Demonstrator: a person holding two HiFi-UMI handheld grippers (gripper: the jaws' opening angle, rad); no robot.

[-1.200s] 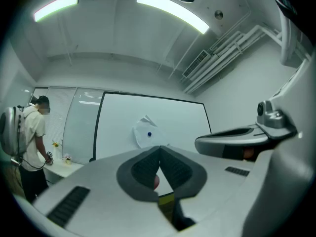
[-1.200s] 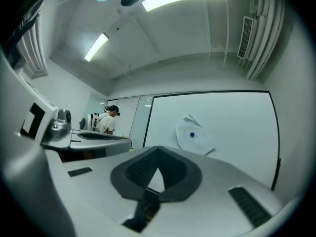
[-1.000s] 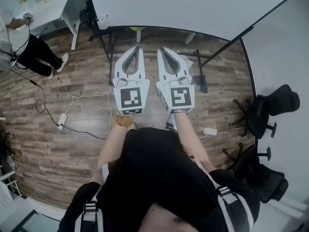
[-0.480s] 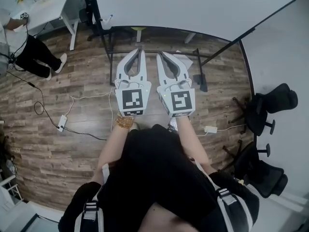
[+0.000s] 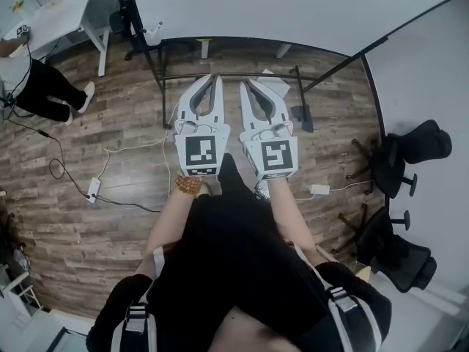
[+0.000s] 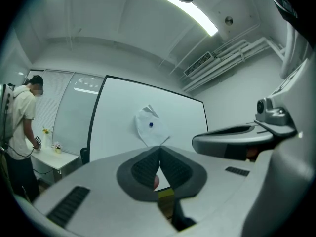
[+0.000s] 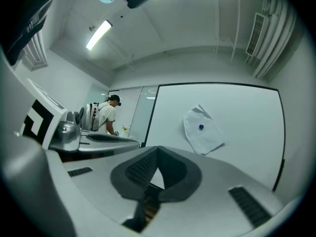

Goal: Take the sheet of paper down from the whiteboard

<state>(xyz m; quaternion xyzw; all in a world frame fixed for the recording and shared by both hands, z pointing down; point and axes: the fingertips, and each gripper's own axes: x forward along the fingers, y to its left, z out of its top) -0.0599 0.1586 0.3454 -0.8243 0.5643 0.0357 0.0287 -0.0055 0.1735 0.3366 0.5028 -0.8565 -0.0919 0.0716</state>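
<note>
**Pinned Up and Waiting**

One sheet of paper (image 7: 202,132) hangs on the one whiteboard (image 5: 308,13), because one blue magnet (image 7: 201,127) pins it there. The two tongs sit side by side, point at the whiteboard and are well apart from it. The left tongs (image 6: 159,148) are shut tight and hold nothing (the right tongs (image 7: 158,148) too). I think they must get closer first.

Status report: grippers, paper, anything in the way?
Left gripper shut, empty. Right gripper shut, empty. Sheet of paper up on whiteboard under blue magnet, untouched. Nothing visible in the way.
</note>
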